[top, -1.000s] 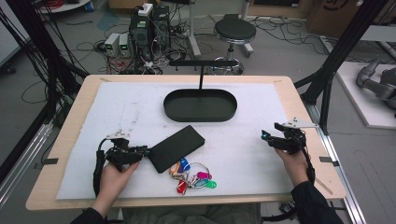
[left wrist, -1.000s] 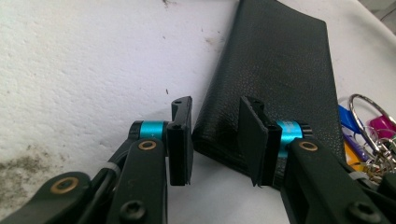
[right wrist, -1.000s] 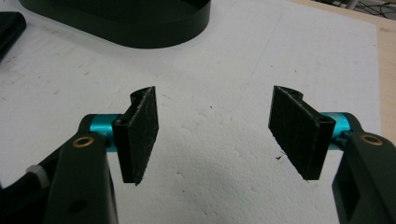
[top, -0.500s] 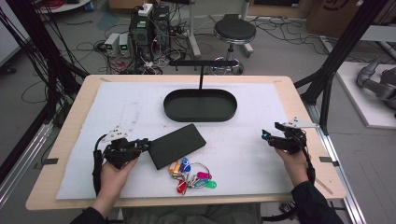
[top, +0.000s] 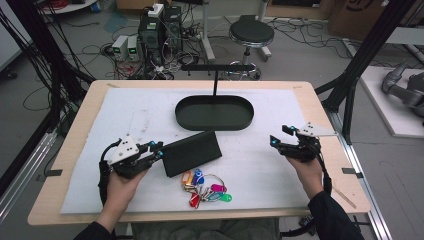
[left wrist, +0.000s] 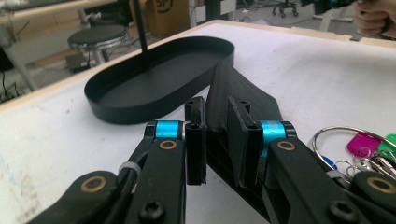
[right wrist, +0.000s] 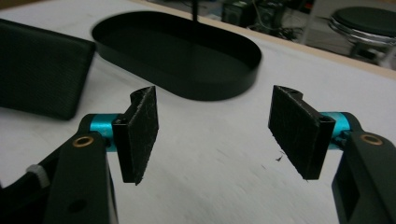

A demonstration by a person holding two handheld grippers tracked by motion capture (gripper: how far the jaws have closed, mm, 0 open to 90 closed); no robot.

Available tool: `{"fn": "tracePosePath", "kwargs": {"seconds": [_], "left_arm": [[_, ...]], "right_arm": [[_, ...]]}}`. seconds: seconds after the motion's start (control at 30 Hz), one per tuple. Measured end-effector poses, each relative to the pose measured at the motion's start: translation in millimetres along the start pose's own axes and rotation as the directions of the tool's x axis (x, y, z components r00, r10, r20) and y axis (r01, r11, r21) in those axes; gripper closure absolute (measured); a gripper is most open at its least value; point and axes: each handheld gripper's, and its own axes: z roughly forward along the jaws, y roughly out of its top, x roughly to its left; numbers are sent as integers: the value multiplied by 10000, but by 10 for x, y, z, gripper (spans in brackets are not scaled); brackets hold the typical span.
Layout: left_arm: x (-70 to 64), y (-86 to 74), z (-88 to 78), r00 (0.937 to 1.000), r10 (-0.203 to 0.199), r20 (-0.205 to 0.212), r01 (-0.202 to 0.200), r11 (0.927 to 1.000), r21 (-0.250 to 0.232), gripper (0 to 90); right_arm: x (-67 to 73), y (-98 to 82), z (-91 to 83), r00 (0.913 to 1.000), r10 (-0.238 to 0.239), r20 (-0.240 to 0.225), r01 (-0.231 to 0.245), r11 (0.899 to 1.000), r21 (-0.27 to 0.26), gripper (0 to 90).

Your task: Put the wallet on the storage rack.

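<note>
A flat black wallet lies on the white mat, with its left end raised off the surface. My left gripper is shut on that end; its jaws have just been closing. In the left gripper view the pads clamp the wallet edge-on. A bunch of keys with coloured tags rests just in front of the wallet. Off to the right, my right gripper hovers open above the mat with nothing between its pads. It faces the black oval tray.
The oval tray sits at mid-table behind the wallet, and a T-shaped black stand rises from it. The keys lie close to the left gripper's right jaw. The table's wooden edge borders the mat. A stool and cables stand beyond.
The left gripper's jaws closed on the wallet's left end and lifted it, and the wallet shifted slightly left. The right gripper drifted a little toward the tray, still open.
</note>
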Motion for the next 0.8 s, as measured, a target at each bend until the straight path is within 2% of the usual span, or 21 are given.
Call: {"fn": "tracePosePath", "kwargs": {"seconds": [0.03,0.07,0.13,0.2,0.3,0.33,0.37,0.4,0.43,0.47,0.53,0.73,0.8], "left_arm": [[0,0,0,10000,0,0,0,10000,0,774],[-24,14,-10,9993,360,81,-359,9993,-54,774],[-53,27,-22,9973,714,161,-713,9974,-83,773],[-73,34,-29,9951,966,224,-963,9953,-140,774],[-95,39,-41,9913,1275,329,-1270,9917,-178,774],[-95,39,-41,9913,1275,329,-1270,9917,-178,774],[-99,38,-50,9892,1407,418,-1401,9900,-181,774],[-99,38,-50,9892,1407,418,-1401,9900,-181,774],[-104,34,-57,9880,1468,489,-1460,9891,-193,774],[-106,33,-60,9869,1526,518,-1517,9882,-215,775],[-106,32,-62,9858,1583,563,-1571,9872,-259,775],[-114,30,-72,9812,1790,719,-1768,9836,-360,774],[-118,28,-74,9806,1818,732,-1795,9830,-376,774]], "right_arm": [[29,30,32,9998,4,-218,-5,10000,-46,342],[67,68,78,9989,-50,-459,44,9999,-122,342],[128,118,150,9962,-185,-853,171,9997,-168,342],[206,167,242,9915,-498,-1205,479,9987,-190,343],[322,230,401,9780,-879,-1890,868,9961,-140,343],[322,230,401,9780,-879,-1890,868,9961,-140,343],[399,273,528,9635,-1105,-2439,1137,9935,-13,343],[399,273,528,9635,-1105,-2439,1137,9935,-13,343],[465,308,641,9496,-1232,-2881,1323,9911,121,344],[487,320,680,9443,-1272,-3036,1386,9902,162,344],[541,350,783,9282,-1380,-3455,1549,9877,216,344],[662,378,1072,9064,-1276,-4026,1669,9839,639,345],[689,372,1167,8964,-1152,-4280,1668,9823,849,351]]}}
